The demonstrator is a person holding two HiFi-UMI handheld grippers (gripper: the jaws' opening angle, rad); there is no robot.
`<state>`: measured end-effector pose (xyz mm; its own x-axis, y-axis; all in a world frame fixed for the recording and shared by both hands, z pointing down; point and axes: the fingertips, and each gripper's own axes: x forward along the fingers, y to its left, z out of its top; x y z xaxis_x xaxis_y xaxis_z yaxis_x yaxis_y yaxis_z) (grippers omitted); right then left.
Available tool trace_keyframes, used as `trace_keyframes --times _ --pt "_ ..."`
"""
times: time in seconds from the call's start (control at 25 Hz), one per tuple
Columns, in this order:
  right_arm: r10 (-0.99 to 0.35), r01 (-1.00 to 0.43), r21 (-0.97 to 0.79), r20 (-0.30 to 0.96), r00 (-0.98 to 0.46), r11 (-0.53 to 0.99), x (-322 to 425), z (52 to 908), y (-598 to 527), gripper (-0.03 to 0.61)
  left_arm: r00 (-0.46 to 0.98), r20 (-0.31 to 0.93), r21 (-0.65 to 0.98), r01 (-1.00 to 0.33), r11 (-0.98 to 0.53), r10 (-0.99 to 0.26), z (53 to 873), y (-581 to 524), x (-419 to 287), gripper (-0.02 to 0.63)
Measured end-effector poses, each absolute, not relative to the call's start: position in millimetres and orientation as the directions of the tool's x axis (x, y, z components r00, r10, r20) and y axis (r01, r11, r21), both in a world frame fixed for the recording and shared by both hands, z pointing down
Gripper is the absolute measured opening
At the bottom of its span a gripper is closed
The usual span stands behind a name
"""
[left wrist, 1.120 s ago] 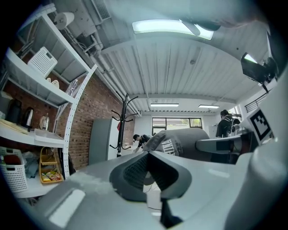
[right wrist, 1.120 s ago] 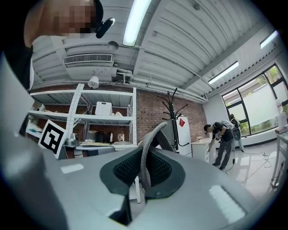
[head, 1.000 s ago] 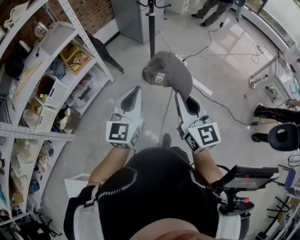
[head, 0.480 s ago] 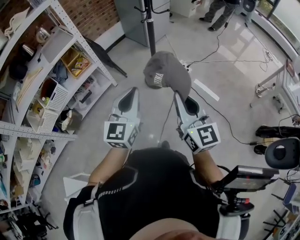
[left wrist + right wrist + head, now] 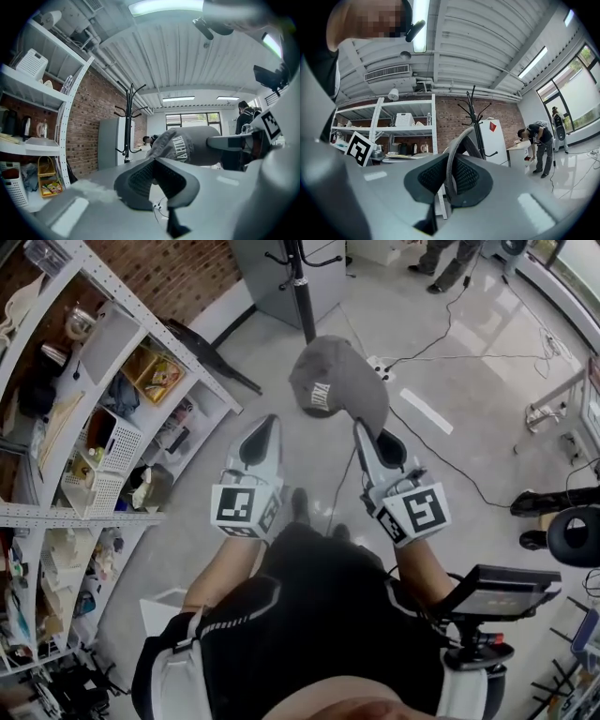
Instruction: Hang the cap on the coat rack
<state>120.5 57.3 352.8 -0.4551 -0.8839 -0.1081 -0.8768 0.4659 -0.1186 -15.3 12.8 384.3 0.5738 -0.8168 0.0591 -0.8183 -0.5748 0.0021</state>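
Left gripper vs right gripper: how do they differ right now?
The right gripper has its fingers shut on the cap's edge; the left gripper has its fingers shut on nothing. The cap sticks out ahead of the right gripper, apart from the left gripper. Shared: both point toward the coat rack.

Open grey floor (image 5: 272, 381) ahead of me, right up to the black metal coat rack (image 5: 303, 296). White metal shelving (image 5: 159, 329) crowds my left; black cables (image 5: 439, 457) trail right.
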Motion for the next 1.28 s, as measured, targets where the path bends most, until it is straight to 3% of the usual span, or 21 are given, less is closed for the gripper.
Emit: trace_keyframes --times 0.6,1.28 --pt "-0.918 -0.913 -0.11 -0.092 -0.385 0.393 75.8 351.3 -67.0 0.028 0.64 0.009 0.027 -0.768 -0.64 -0.768 378.2 -127.5 -56.1 0.003" --pt "-0.933 -0.93 -0.081 -0.055 -0.355 0.359 26.9 353.6 -148.0 0.028 0.699 0.006 0.082 -0.713 -0.696 -0.716 393.3 -213.5 -85.8 0.003"
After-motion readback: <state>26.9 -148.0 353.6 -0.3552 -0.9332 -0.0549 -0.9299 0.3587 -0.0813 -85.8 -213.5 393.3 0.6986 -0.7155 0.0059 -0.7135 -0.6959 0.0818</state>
